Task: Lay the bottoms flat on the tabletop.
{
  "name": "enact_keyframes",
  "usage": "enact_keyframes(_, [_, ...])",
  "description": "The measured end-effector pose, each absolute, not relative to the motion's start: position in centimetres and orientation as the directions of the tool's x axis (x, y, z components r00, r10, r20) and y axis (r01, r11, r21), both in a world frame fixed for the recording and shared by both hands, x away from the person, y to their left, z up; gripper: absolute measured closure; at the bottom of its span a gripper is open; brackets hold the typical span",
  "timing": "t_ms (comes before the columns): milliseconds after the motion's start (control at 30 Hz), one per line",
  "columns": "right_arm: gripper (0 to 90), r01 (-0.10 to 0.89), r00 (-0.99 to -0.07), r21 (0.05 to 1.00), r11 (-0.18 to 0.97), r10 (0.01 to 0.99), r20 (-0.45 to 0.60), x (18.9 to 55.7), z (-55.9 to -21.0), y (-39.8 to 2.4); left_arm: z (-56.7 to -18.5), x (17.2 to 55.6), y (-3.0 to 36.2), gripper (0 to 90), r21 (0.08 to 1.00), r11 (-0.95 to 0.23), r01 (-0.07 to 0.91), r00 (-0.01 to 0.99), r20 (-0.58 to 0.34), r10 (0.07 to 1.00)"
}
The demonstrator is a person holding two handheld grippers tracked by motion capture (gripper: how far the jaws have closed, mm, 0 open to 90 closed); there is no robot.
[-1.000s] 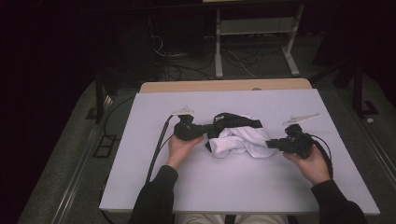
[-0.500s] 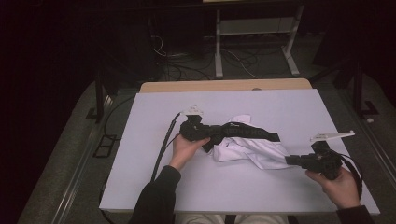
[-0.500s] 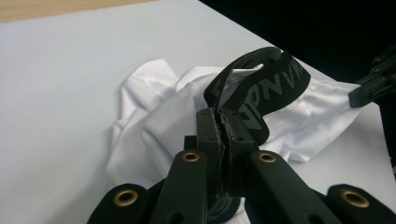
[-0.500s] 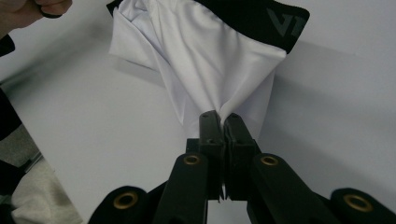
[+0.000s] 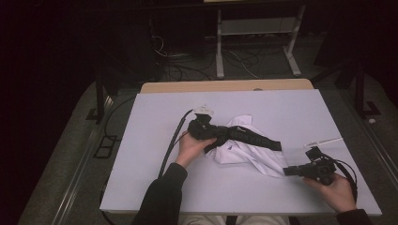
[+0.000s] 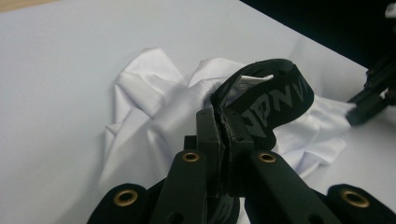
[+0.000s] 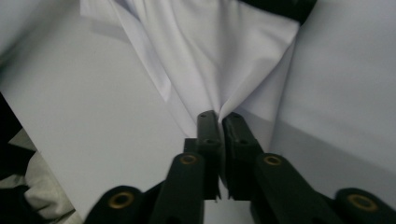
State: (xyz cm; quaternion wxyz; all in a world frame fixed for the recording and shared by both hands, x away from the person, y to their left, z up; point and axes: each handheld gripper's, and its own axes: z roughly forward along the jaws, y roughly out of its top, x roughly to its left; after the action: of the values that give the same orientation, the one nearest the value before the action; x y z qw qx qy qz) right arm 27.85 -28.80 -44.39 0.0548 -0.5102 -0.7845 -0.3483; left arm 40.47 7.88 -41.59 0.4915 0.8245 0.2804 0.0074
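I'm clamping my left gripper (image 6: pixel 219 119) on the black waistband (image 6: pixel 275 100), anchoring the white garment (image 5: pixel 244 152). My right gripper (image 7: pixel 219 122) is pinching its hem while its jaws have just been easing open, stretching it flat.

A pale grey-white table (image 5: pixel 141 154) fills the lower part of the high view, lit brightly while the room around it lies in near darkness. At its far edge a strip of light wooden board (image 5: pixel 225 86) shows. Beyond that stands a white metal frame (image 5: pixel 256 33) with splayed feet, loose cables (image 5: pixel 197 61) tangled on the grey floor (image 5: pixel 61 164) beneath. A dark metal rail (image 5: pixel 82 173) runs along the floor at the left
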Motion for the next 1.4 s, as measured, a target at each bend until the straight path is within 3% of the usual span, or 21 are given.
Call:
enact_keyframes(100, [46.5,0.813,-0.482,0.534,0.233,0.784,0.391,28.4,-43.9,-29.3,-41.8,40.6,7.8,87.1,0.817,-0.365,0.447,0.843,-0.247,0.478])
enact_keyframes(233, [39.9,0.796,-0.442,0.592,0.126,0.790,0.426,30.2,-42.9,-30.5,-41.8,40.8,7.8,87.1,0.811,-0.377,0.447,0.843,-0.241,0.482])
enact_keyframes(467, [38.4,0.796,-0.395,0.603,0.051,0.799,0.454,32.5,-43.2,-31.0,-41.7,41.7,7.2,87.0,0.795,-0.404,0.453,0.838,-0.226,0.496])
enact_keyframes(700, [42.0,0.807,-0.382,0.590,0.013,0.774,0.505,34.9,-44.1,-30.9,-42.1,42.3,6.9,86.9,0.794,-0.394,0.464,0.828,-0.230,0.511])
enact_keyframes(1233, [52.3,0.843,-0.367,0.537,0.022,0.754,0.545,36.5,-45.7,-30.1,-42.6,42.5,6.9,86.9,0.793,-0.391,0.467,0.823,-0.228,0.521])
enact_keyframes(1333, [60.2,0.850,-0.366,0.526,0.037,0.760,0.538,36.8,-45.9,-29.8,-42.6,42.5,6.9,86.9,0.793,-0.392,0.467,0.823,-0.228,0.521])
enact_keyframes(1400, [71.8,0.850,-0.379,0.525,0.047,0.747,0.547,36.9,-45.8,-29.6,-42.5,42.5,6.9,86.9,0.792,-0.393,0.467,0.822,-0.226,0.522])
